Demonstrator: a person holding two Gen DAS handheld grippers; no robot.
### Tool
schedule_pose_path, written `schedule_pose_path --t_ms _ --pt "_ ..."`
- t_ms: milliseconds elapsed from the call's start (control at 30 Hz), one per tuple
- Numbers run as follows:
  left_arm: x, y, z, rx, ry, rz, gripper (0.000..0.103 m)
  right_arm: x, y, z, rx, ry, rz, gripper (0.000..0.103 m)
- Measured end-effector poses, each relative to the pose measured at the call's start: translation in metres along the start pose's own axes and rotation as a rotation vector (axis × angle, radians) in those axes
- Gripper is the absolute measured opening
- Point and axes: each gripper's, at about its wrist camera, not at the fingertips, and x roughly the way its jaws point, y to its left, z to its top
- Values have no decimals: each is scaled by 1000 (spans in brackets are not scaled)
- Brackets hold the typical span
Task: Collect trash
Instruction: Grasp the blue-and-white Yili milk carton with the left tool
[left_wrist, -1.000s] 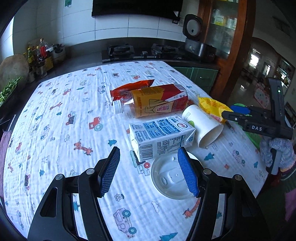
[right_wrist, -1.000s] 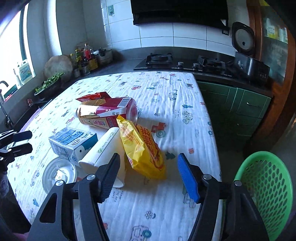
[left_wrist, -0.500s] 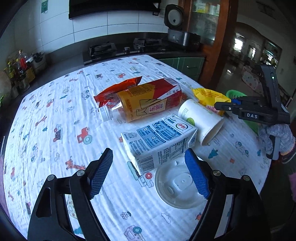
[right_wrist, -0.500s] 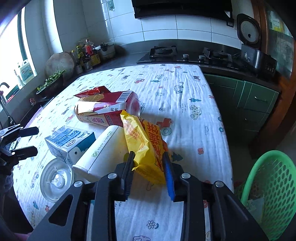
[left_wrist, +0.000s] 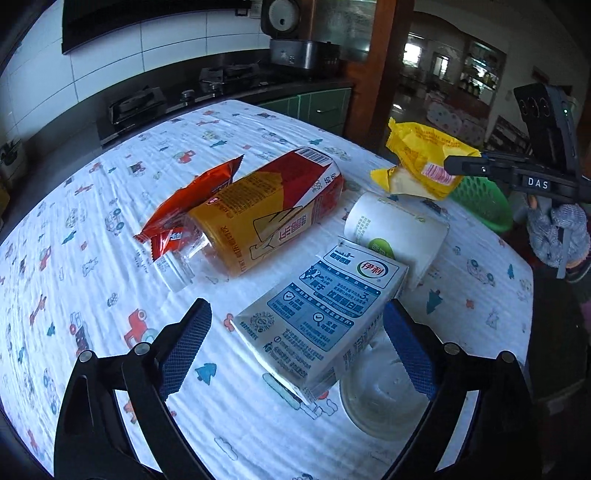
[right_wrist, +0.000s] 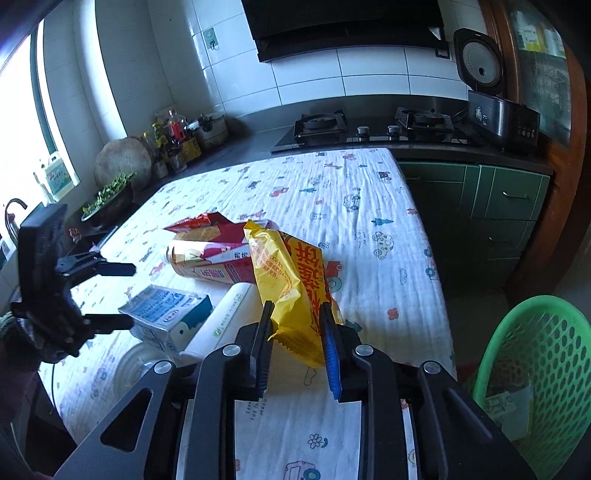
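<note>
Right tool (right_wrist: 295, 325) clamped on yellow wrapper (right_wrist: 291, 280), left tool (left_wrist: 295, 332) agape; green basket (right_wrist: 535, 332) holding scraps.

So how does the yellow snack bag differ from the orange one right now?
The yellow snack bag is clamped in the right gripper and lifted off the tablecloth; the orange snack bag lies on the cloth, ungripped. The yellow one hangs free of the pile; the orange one sits against the red and yellow carton. Both are crumpled wrappers.

Right claw (right_wrist: 295, 328) pinches the yellow snack bag (right_wrist: 291, 280) above the table, green basket (right_wrist: 535, 354) nearby
</note>
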Motion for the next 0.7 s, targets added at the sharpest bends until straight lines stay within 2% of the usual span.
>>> schedule_pose_path --t_ms 167,500,700 --pt "13 8 4 38 24 -96 93 -9 0 3 36 -12 16 24" --pt "29 12 12 65 52 -242 95 -10 4 1 46 -8 5 24" --pt "48 9 15 58 109 -273 95 -11 -1 0 56 -7 0 24"
